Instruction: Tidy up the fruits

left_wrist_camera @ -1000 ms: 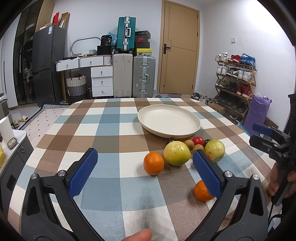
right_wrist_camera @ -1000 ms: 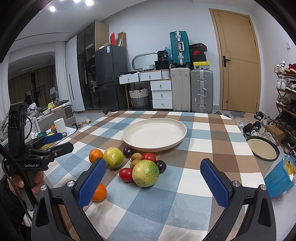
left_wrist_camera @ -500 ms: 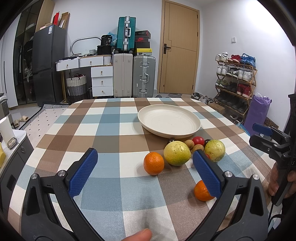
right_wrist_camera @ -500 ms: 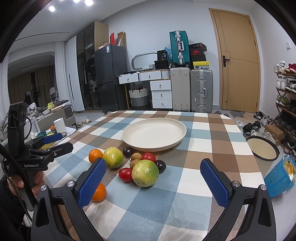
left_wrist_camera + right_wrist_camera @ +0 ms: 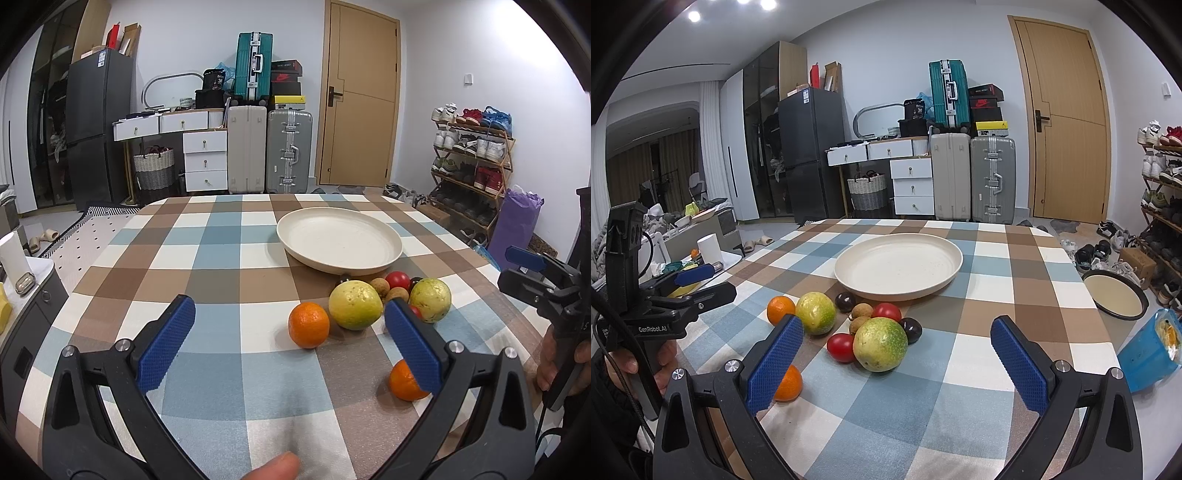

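A pile of fruit lies on the checked tablecloth in front of an empty cream plate (image 5: 339, 240) (image 5: 898, 265). It holds two yellow-green guavas (image 5: 355, 304) (image 5: 881, 344), two oranges (image 5: 308, 325) (image 5: 788, 384), two red tomatoes (image 5: 840, 347), dark round fruits (image 5: 845, 301) and brown longans (image 5: 860, 316). My left gripper (image 5: 290, 343) is open and empty, just short of the near orange. My right gripper (image 5: 895, 363) is open and empty, with the nearest guava between its fingers' lines.
The table's right edge drops to the floor, where a round tray (image 5: 1115, 298) and a blue bag (image 5: 1148, 350) lie. Suitcases (image 5: 269, 149), drawers and a shoe rack (image 5: 471, 162) stand beyond the table. A low side table with a white cup (image 5: 710, 248) stands left.
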Tool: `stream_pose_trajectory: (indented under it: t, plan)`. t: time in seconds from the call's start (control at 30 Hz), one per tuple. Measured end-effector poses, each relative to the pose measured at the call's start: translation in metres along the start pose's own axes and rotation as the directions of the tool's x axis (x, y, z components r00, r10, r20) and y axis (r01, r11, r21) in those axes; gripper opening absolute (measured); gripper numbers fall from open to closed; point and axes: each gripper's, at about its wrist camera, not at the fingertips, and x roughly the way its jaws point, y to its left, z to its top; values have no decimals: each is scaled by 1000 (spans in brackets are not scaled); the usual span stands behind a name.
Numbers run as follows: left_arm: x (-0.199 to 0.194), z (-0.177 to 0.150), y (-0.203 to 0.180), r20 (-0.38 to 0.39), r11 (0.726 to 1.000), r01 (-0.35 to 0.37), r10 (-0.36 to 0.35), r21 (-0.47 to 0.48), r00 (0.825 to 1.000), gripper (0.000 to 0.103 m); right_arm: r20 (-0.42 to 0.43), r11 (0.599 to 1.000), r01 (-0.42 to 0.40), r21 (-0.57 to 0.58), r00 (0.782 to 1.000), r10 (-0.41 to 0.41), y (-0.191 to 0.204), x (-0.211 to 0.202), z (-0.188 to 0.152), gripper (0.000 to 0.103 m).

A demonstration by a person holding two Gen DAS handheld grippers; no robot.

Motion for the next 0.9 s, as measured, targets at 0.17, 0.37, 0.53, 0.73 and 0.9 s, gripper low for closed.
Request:
stream_pose_trajectory:
  t: [0.17,0.37,0.53,0.73,0.9]
  plan:
    - [0,0,0,-2,1000,-3,3,0,1000,102,-9,1000,14,-2,1000,-14,1,5,-1,103]
    - [4,3,3,-18,1000,2,-2,4,1000,102,-47,999,37,26,998,-36,-6,10,0,103]
    - [10,1,1,-55,1000,1,-1,7,998,102,-127,998,59,34,991,-54,-8,21,-1,103]
    - [25,0,3,-138,1000,14,-14,3,990,102,-210,995,88,37,975,-79,-11,37,-5,103]
    - [40,-1,4,-184,1000,29,-28,7,982,102,-267,994,75,85,962,-50,-17,48,-7,103]
